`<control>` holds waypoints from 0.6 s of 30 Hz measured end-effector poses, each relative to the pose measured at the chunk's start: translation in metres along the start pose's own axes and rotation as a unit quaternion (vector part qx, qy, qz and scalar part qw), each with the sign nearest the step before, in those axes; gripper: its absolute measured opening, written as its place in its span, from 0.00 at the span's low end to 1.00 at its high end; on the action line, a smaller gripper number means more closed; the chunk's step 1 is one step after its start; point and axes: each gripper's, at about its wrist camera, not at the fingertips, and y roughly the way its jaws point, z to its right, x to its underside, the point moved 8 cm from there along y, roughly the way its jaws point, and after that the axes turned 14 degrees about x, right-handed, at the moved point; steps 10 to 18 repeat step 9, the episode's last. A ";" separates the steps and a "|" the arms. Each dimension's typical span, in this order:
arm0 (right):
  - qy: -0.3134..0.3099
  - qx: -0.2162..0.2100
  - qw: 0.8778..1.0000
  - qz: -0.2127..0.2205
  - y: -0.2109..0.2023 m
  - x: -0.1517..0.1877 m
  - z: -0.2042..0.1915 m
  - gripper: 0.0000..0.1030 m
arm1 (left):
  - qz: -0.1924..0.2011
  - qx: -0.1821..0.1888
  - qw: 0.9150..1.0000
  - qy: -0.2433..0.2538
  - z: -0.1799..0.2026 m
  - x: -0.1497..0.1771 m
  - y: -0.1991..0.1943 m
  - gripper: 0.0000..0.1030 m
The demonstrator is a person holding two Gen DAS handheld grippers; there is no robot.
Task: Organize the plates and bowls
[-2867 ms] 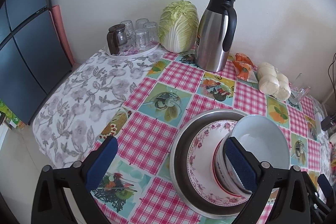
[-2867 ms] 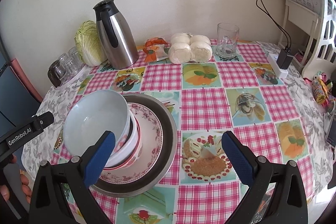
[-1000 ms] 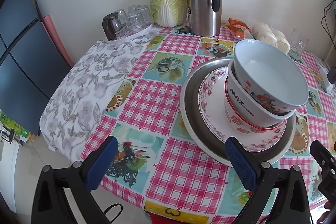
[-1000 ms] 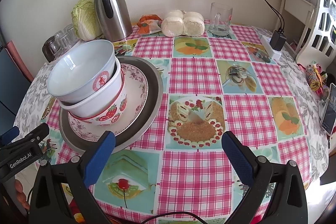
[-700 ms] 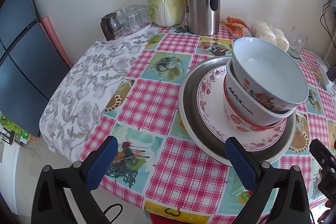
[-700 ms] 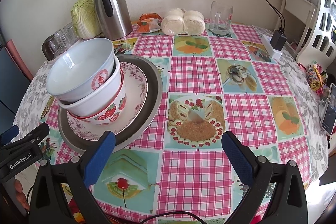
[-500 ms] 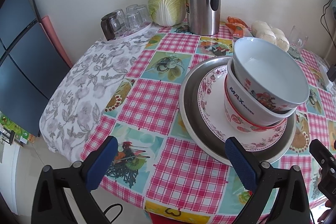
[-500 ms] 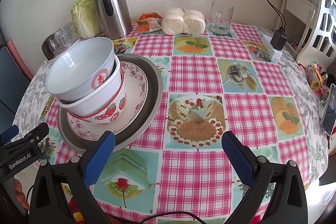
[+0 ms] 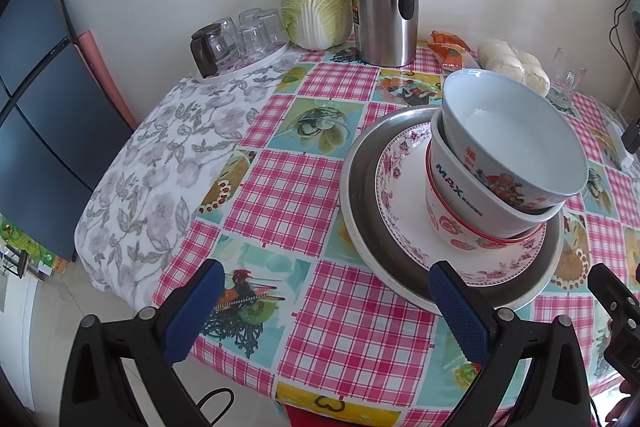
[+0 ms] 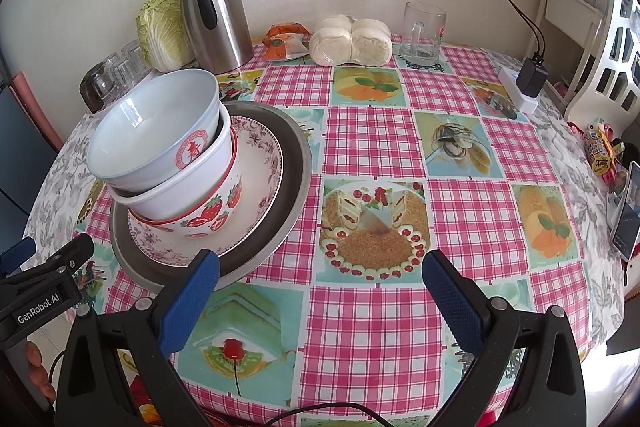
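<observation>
Three bowls point(image 10: 160, 163), two plates point(image 10: 256, 187).

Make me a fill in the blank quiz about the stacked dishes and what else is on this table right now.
1. Three nested bowls sit on the floral-rimmed white plate, which rests in a round ____ metal tray.
2. The lowest bowl is decorated with red ____.
3. Both the left tongs and right tongs are ____ and hold nothing.
4. The steel thermos jug stands beside a green ____.

Missing words: silver; strawberries; open; cabbage

Bowls point(image 9: 508, 163) stacked on plate point(image 9: 404, 199); left gripper point(image 9: 328, 311) empty.
</observation>
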 end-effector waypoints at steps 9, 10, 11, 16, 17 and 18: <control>-0.003 0.000 1.000 -0.001 0.000 0.000 -0.001 0.98 | 0.011 0.007 1.000 0.007 0.005 -0.003 -0.005 1.00; -0.003 0.000 1.000 -0.001 0.000 0.000 -0.001 0.98 | 0.011 0.007 1.000 0.007 0.005 -0.003 -0.005 1.00; -0.003 0.000 1.000 -0.001 0.000 0.000 -0.001 0.98 | 0.011 0.007 1.000 0.007 0.005 -0.003 -0.005 1.00; -0.003 0.000 1.000 -0.001 0.000 0.000 -0.001 0.98 | 0.011 0.007 1.000 0.007 0.005 -0.003 -0.005 1.00; -0.003 0.000 1.000 -0.001 0.000 0.000 -0.001 0.98 | 0.011 0.007 1.000 0.007 0.005 -0.003 -0.005 1.00; -0.003 0.000 1.000 -0.001 0.000 0.000 -0.001 0.98 | 0.011 0.007 1.000 0.007 0.005 -0.003 -0.005 1.00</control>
